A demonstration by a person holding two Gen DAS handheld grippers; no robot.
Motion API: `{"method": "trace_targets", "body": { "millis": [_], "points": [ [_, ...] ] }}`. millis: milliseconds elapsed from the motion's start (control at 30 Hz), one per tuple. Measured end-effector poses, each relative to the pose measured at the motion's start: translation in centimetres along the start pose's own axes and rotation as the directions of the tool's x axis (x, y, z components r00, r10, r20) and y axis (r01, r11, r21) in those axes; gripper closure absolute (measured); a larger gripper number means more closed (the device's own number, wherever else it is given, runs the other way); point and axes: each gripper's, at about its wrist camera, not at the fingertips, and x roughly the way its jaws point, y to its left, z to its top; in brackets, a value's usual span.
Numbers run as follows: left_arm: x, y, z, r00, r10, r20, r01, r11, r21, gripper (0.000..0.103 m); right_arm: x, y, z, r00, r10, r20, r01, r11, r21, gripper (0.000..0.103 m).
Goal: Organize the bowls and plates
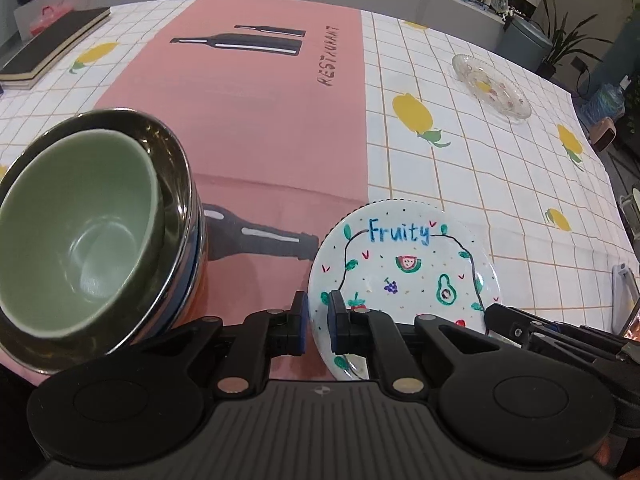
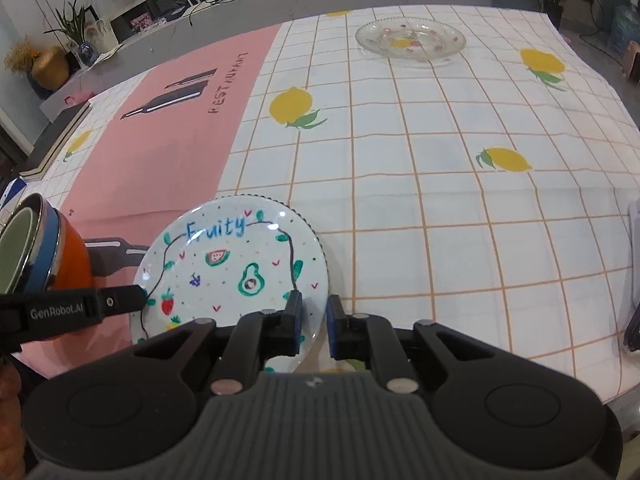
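Small bowl (image 1: 76, 236) nested in larger bowl (image 1: 176, 184), left of painted plate (image 1: 404, 264), glass plate (image 1: 492, 86) far behind

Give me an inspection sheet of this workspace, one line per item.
Surface: lemon-print checked tablecloth with a pink restaurant mat.
Job's things: Fruity plate held at both edges; green bowl nested in a steel bowl; glass plate at the far side.
Clutter: dark notebook at the table's far left.
Grippers: left gripper shut on the plate's left rim; right gripper shut on its right rim.
Cables: some by the far wall, off the table.
Surroundings: potted plants, counter.
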Motion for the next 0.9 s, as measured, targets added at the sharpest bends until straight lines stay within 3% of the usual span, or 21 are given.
{"method": "trace_targets", "body": {
  "millis": [233,433,767,900],
  "points": [
    [0.1,-0.3,0.0,1.000,0.013,0.003,-0.013,1.000,0.027,0.092,0.1,0.0,0.1,1.000,-0.001,0.007,0.001,1.000,-0.003,0.092],
    [-1.1,-0.6,0.6,0.999,0.008,0.037,-0.009,0.999,0.042,0.091,-1.1,-0.2,0.8,0.999,0.022,0.033,-0.022,1.000,0.001,0.081],
    [-3.2,-3.0,4.5,0.990,-0.126,0.067,0.122,0.991,0.063,0.089,-2.6,-2.4,4.3,0.995,0.018,0.094,-0.024,0.998,0.061,0.075],
    [-3.3,-5.0,6.6,0.986,-0.145,0.082,0.137,0.986,0.095,0.085,-2.9,-3.3,6.2,0.992,-0.020,0.124,0.011,0.997,0.077,0.072]
  ]
}}
